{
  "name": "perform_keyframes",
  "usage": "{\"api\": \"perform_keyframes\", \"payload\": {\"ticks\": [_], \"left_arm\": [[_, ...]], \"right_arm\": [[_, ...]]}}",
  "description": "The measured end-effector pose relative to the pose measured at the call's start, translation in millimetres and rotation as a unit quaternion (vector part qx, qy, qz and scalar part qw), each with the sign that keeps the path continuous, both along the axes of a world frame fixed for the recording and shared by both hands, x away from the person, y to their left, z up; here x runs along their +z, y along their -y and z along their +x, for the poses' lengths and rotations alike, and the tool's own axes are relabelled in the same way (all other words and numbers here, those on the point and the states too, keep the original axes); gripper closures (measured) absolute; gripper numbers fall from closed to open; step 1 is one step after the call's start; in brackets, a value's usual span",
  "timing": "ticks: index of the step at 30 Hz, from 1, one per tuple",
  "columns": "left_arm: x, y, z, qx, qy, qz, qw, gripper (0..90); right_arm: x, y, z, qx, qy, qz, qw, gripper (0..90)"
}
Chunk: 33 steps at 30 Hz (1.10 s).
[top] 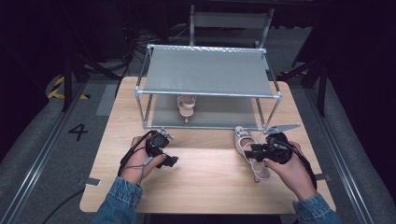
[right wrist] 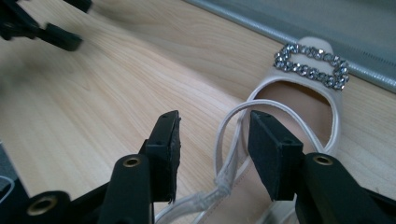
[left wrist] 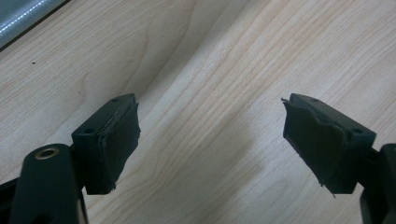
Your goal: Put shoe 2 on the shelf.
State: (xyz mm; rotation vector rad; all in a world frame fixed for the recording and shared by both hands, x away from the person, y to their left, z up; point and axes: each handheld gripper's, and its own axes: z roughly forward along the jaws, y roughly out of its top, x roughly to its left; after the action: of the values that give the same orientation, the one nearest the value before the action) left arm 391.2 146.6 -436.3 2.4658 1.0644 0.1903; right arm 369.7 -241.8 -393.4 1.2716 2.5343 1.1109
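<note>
A pale heeled sandal (top: 246,142) with a sparkling buckle (right wrist: 310,65) lies on the wooden table (top: 205,182) at the right, in front of the rack. My right gripper (top: 248,150) is open, and in the right gripper view its jaws (right wrist: 212,121) straddle the sandal's thin ankle strap (right wrist: 223,135) without pinching it. A matching sandal (top: 186,106) stands on the lower shelf of the metal rack (top: 208,94). My left gripper (top: 170,161) hovers over bare wood at the left with its jaws wide open (left wrist: 210,105) and nothing between them.
The two-shelf rack with grey fabric shelves takes up the back half of the table; its top shelf (top: 205,70) is bare. Its lower edge (right wrist: 289,28) runs just behind the sandal. Bare tabletop lies between and in front of my hands.
</note>
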Motion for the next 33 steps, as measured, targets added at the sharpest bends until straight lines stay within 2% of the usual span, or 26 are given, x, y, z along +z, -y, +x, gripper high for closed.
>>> {"api": "perform_keyframes", "payload": {"ticks": [7,10,12,15,16,17,23,24,27,29,33], "left_arm": [[-1.6,-6.2,-4.3,0.009,-0.003,0.003,0.9999,19.1],[-2.1,-10.0,-6.7,0.009,-0.002,0.006,0.9999,19.1],[-2.1,-12.6,-8.2,0.014,-0.004,0.005,0.9999,19.1],[-2.3,-16.6,-10.1,0.021,-0.006,0.006,0.9997,19.1],[-2.6,-17.8,-10.0,0.020,-0.001,0.007,0.9998,19.1],[-2.5,-18.4,-11.1,0.025,-0.006,0.006,0.9997,19.1],[-3.5,-19.9,-12.9,0.023,-0.006,0.009,0.9997,19.2],[-3.7,-20.4,-13.6,0.022,-0.005,0.009,0.9997,19.2],[-3.5,-21.8,-14.1,0.020,-0.004,0.012,0.9997,19.2],[-3.5,-22.6,-15.0,0.025,-0.005,0.009,0.9996,19.2],[-3.2,-24.5,-16.5,0.028,-0.013,0.006,0.9995,19.3]], "right_arm": [[-16.1,-15.3,16.7,-0.007,-0.026,-0.032,0.9991,52.9],[-25.0,-23.0,23.8,-0.006,-0.035,-0.054,0.9979,52.1],[-29.1,-26.2,27.4,-0.004,-0.045,-0.061,0.9972,52.1],[-34.8,-30.0,32.8,-0.002,-0.049,-0.071,0.9963,53.5],[-36.0,-30.9,34.1,0.000,-0.051,-0.076,0.9958,54.3],[-37.3,-32.0,35.1,0.001,-0.052,-0.080,0.9954,55.0],[-44.5,-37.7,38.5,0.012,-0.047,-0.107,0.9930,56.3],[-45.2,-39.1,38.5,0.011,-0.040,-0.114,0.9926,58.5],[-44.8,-39.4,38.7,0.014,-0.035,-0.123,0.9917,63.4],[-43.9,-39.5,38.0,0.024,-0.018,-0.140,0.9897,74.8],[-41.2,-41.1,36.4,0.021,-0.011,-0.165,0.9859,86.2]]}}
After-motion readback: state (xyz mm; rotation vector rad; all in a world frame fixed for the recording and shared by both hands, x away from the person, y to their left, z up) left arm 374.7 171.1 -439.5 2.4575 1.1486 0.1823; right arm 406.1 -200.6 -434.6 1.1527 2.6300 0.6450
